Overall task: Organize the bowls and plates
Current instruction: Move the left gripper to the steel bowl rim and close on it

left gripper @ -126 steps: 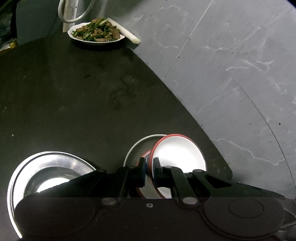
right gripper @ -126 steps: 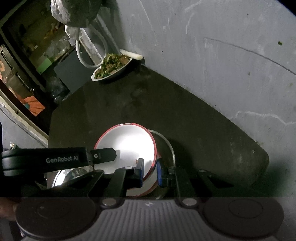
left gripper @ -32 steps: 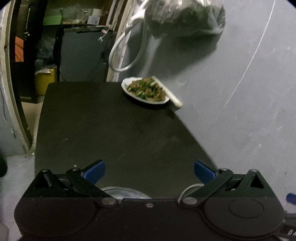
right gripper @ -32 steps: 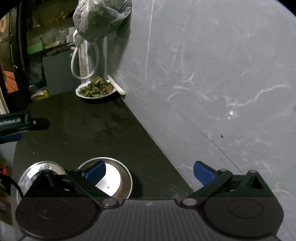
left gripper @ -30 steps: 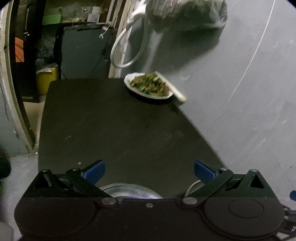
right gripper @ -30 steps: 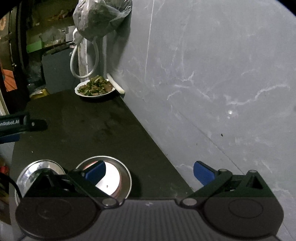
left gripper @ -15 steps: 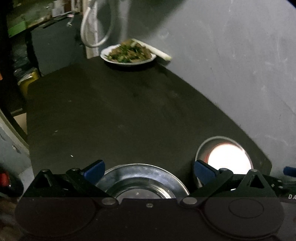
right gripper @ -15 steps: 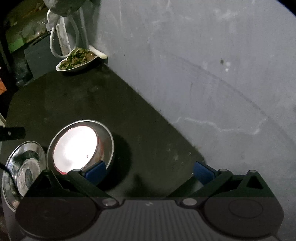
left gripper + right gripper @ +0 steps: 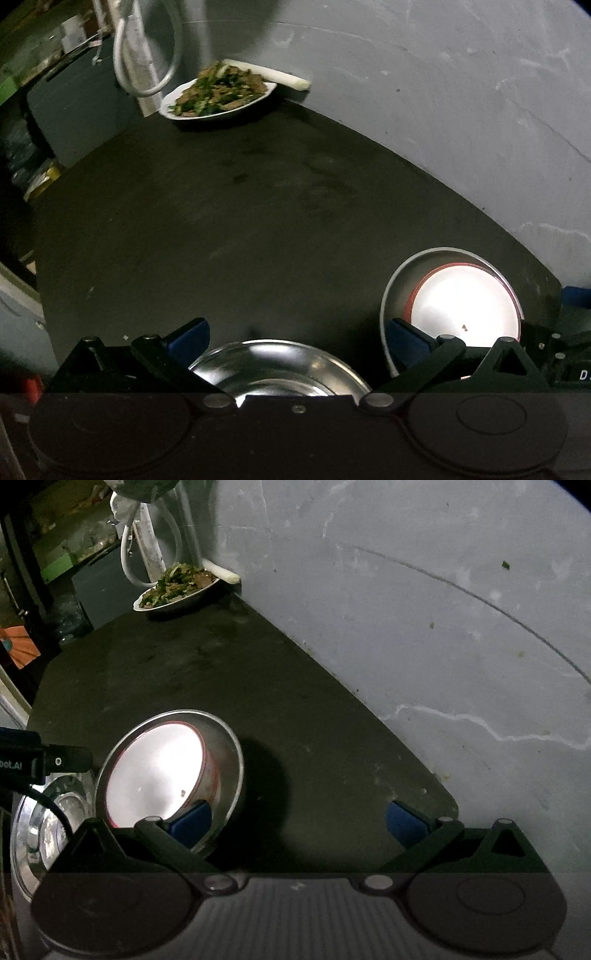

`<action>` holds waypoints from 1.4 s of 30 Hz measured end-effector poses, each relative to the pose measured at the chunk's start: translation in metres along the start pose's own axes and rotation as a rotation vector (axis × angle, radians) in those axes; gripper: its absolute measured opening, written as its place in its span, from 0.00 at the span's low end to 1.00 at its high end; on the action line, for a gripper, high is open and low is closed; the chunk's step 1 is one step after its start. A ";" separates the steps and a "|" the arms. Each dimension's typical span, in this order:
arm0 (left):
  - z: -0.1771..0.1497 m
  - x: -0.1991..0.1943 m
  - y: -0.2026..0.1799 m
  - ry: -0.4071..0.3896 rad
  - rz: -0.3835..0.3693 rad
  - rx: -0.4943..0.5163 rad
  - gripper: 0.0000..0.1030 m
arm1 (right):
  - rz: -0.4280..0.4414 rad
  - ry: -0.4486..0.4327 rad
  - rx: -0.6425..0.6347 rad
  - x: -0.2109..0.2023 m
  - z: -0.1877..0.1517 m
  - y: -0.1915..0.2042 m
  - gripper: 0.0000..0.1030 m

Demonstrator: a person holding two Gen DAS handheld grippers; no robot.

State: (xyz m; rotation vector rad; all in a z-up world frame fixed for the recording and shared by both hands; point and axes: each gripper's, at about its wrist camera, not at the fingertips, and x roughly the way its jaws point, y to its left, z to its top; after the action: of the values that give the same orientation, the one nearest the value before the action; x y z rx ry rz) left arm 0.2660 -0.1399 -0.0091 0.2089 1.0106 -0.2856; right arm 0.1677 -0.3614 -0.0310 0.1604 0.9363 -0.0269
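Both your grippers, left gripper [image 9: 297, 330] and right gripper [image 9: 299, 819], hang with fingers spread wide, empty. The steel plate [image 9: 277, 363] sits between the left fingers; the red-rimmed bowl [image 9: 155, 771], nested in the metal bowl [image 9: 229, 760], lies at the right gripper's left finger. Risk: a shallow pinch on that slick rim could slip; far off, the food plate [image 9: 218, 96] hugs the desk [image 9: 221, 221] edge.

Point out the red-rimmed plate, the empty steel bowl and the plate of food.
red-rimmed plate [image 9: 461, 306]: left wrist view, on its bright white centre.
empty steel bowl [image 9: 273, 365]: left wrist view, on its shiny inner wall.
plate of food [image 9: 177, 585]: right wrist view, on the heaped greens and meat.
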 end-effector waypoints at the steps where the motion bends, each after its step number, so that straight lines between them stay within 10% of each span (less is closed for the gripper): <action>1: 0.002 0.002 -0.002 0.005 -0.003 0.014 0.99 | 0.004 0.002 0.004 0.001 0.000 -0.002 1.00; 26: 0.005 0.017 -0.020 0.060 -0.030 0.119 0.83 | 0.052 0.024 0.027 0.014 0.001 -0.013 1.00; 42: 0.004 0.029 -0.020 0.096 -0.206 -0.003 0.26 | 0.117 0.042 0.075 0.016 0.003 -0.021 0.86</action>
State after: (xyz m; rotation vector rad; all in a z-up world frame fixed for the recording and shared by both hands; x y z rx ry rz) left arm 0.2773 -0.1642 -0.0325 0.1162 1.1298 -0.4649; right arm 0.1774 -0.3819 -0.0453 0.2862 0.9672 0.0500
